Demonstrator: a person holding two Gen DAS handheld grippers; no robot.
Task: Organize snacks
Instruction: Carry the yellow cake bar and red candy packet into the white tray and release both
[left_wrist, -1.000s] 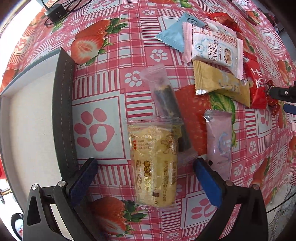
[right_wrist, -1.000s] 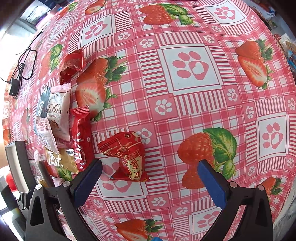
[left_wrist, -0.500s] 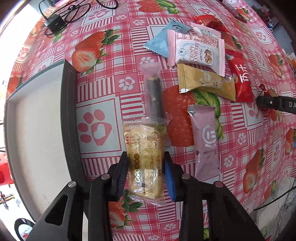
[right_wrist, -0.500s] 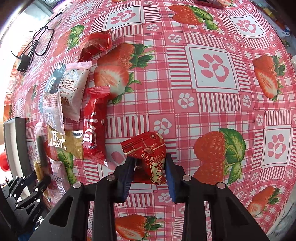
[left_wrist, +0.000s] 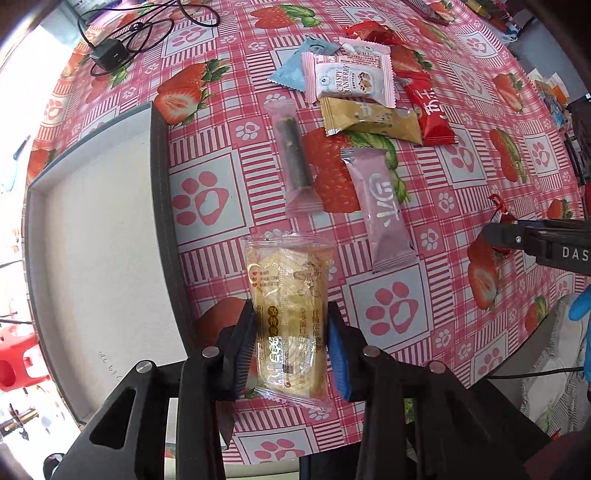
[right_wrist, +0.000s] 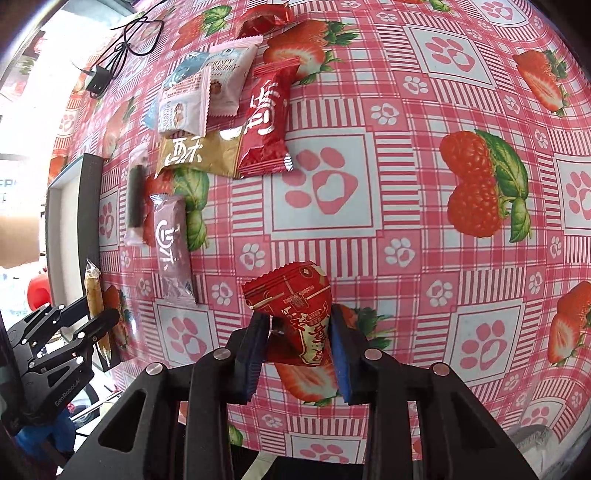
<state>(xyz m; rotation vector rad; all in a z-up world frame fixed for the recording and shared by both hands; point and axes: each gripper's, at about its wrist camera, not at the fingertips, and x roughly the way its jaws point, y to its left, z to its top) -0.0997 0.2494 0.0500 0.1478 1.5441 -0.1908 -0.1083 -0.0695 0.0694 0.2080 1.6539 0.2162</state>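
My left gripper (left_wrist: 291, 343) is shut on a clear-wrapped yellow cake (left_wrist: 290, 310), lifted off the strawberry tablecloth beside the grey tray (left_wrist: 162, 206). My right gripper (right_wrist: 299, 343) is shut on a red snack packet (right_wrist: 301, 310), also held above the cloth. On the table lie a pink bar (left_wrist: 384, 214), a dark roll in clear wrap (left_wrist: 293, 162), a gold packet (left_wrist: 373, 118), a red bar (left_wrist: 430, 110), a pink cranberry packet (left_wrist: 351, 75) and a blue packet (left_wrist: 301, 64). In the right wrist view the left gripper (right_wrist: 70, 339) shows at the lower left, with the tray (right_wrist: 86, 206) behind it.
A black charger with cable (left_wrist: 109, 55) lies at the table's far left. Another red packet (right_wrist: 262, 20) sits beyond the pile. A red stool (left_wrist: 14, 365) stands off the table at left. A blue-gloved hand (left_wrist: 581, 306) shows at the right edge.
Both grippers went from wide open to shut on their snacks. The left has risen with the yellow cake; the right has swung toward the pile and tray with the red packet.
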